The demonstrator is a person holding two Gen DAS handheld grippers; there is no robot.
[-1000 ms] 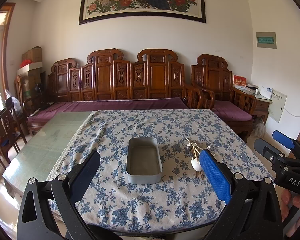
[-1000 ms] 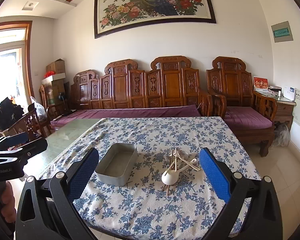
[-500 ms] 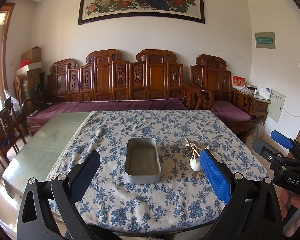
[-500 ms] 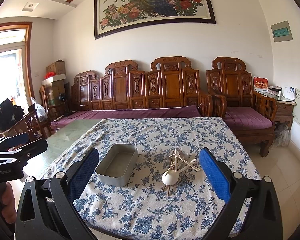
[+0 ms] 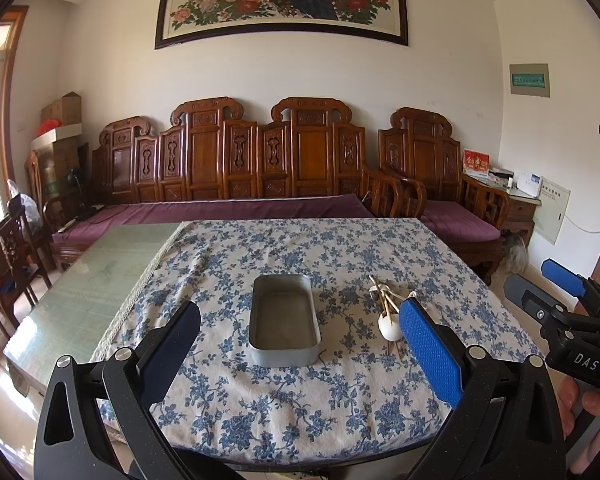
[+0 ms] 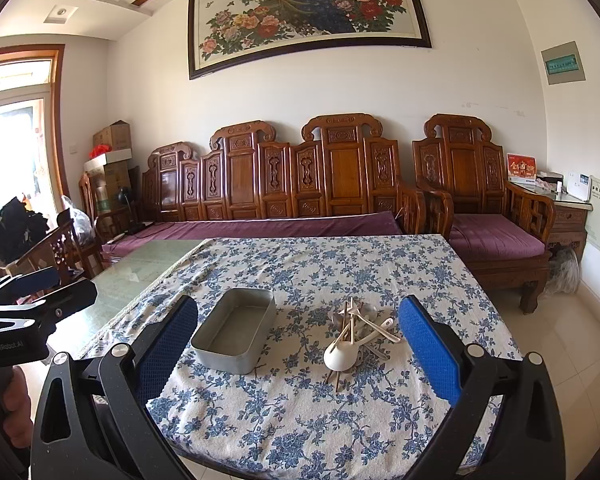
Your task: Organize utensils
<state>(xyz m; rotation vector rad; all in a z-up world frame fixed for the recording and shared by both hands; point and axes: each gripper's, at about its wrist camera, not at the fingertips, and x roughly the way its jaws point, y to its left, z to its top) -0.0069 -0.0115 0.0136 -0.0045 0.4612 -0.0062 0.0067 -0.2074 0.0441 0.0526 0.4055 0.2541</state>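
A grey metal tray (image 5: 284,318) (image 6: 236,330) lies empty on the blue-flowered tablecloth (image 5: 300,400). To its right is a heap of utensils (image 5: 388,312) (image 6: 358,332): white spoons and wooden chopsticks crossed over each other. My left gripper (image 5: 300,354) is open and empty, held above the table's near edge in front of the tray. My right gripper (image 6: 298,354) is open and empty, in front of the utensil heap; it also shows at the right of the left wrist view (image 5: 560,296). The left gripper shows at the left of the right wrist view (image 6: 32,292).
The cloth covers the right part of a glass-topped table (image 5: 88,280). A carved wooden sofa (image 5: 260,168) with purple cushions stands behind it, an armchair (image 6: 488,208) at the right, wooden chairs (image 5: 8,248) at the left.
Both grippers have stayed open and almost still. The left wrist view has drifted slightly, so the tray sits a little further left in it.
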